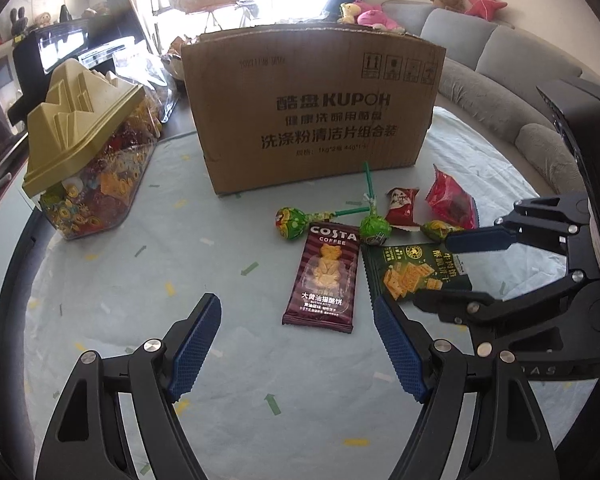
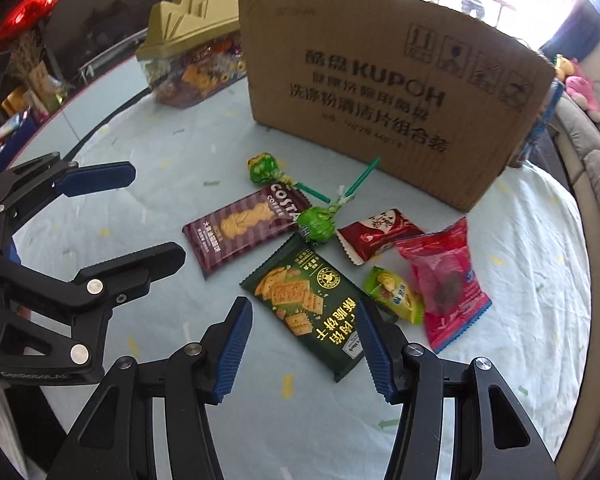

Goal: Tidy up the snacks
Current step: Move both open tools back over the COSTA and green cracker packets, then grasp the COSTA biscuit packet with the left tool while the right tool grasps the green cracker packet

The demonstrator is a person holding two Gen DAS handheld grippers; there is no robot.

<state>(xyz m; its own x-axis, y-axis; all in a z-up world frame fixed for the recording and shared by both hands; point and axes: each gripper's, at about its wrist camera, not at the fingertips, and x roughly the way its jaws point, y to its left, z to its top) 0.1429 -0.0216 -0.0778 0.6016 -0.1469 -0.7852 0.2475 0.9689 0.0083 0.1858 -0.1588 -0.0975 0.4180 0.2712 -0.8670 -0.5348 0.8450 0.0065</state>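
From my left wrist camera, my left gripper (image 1: 298, 344) hangs with its jaws spread wide and nothing between them, above the bench (image 1: 220, 380). The maroon Costa biscuit packet (image 1: 323, 276) lies flat just ahead, slightly right of my centre line, with its long axis running almost straight away from me. My right gripper (image 1: 440, 272) comes in from the right, its jaws also parted, over the green cracker packet (image 1: 410, 276). Behind the loose snacks stands the cardboard box (image 1: 312, 108), and off to the left is the clear candy jar (image 1: 88, 160) with its tan lid on.

From my right wrist camera, the green cracker packet (image 2: 314, 304) sits directly ahead, its near end reaching in between my wide, empty jaws. Its long axis runs diagonally, from far left to near right, so I judge a slight wrist turn would let me close across its short width. The right gripper (image 2: 304, 346) is clearly nearer to it than the left gripper (image 2: 140, 216). The lollipops (image 2: 316, 224), the red packets (image 2: 440, 280) and the small yellow-green candy (image 2: 394, 294) lie just beyond and to the right.
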